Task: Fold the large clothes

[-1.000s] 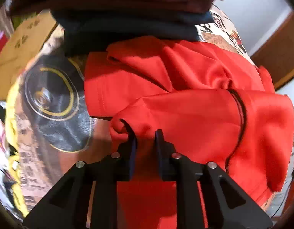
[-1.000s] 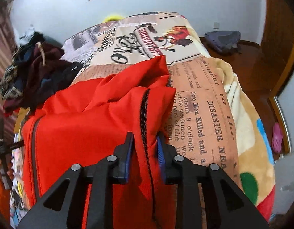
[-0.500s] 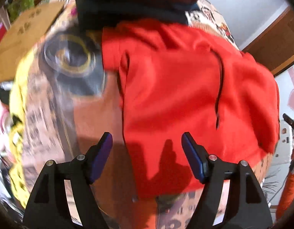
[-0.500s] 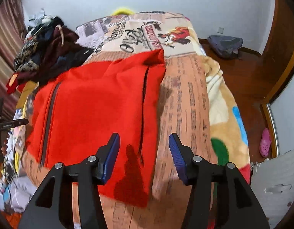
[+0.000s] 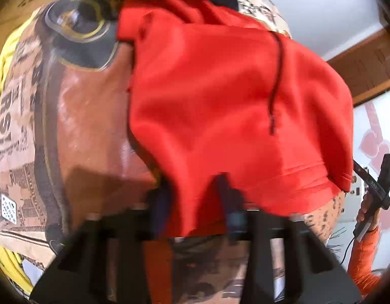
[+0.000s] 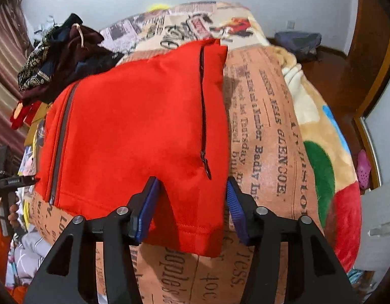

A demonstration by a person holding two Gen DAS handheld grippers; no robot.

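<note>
One red jacket [image 6: 134, 136] lies on the bed [image 6: 268, 136], with two dark zippers showing on it: one [image 6: 203, 116] toward its right edge, one [image 6: 60, 139] along its left. One heap of dark clothes [image 6: 63, 58] sits at the jacket's far left corner. Two tools work the jacket's near hem: the left tool [image 5: 195, 202] and the right tool [image 6: 192, 202]. One pink shoe [image 6: 363, 168] lies on the floor right of the bed.

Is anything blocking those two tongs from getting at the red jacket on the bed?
Nothing visible. The red jacket hem already lies between the closing jaws of the right tongs and of the left tongs. The pile of dark clothes sits beyond its far end.
</note>
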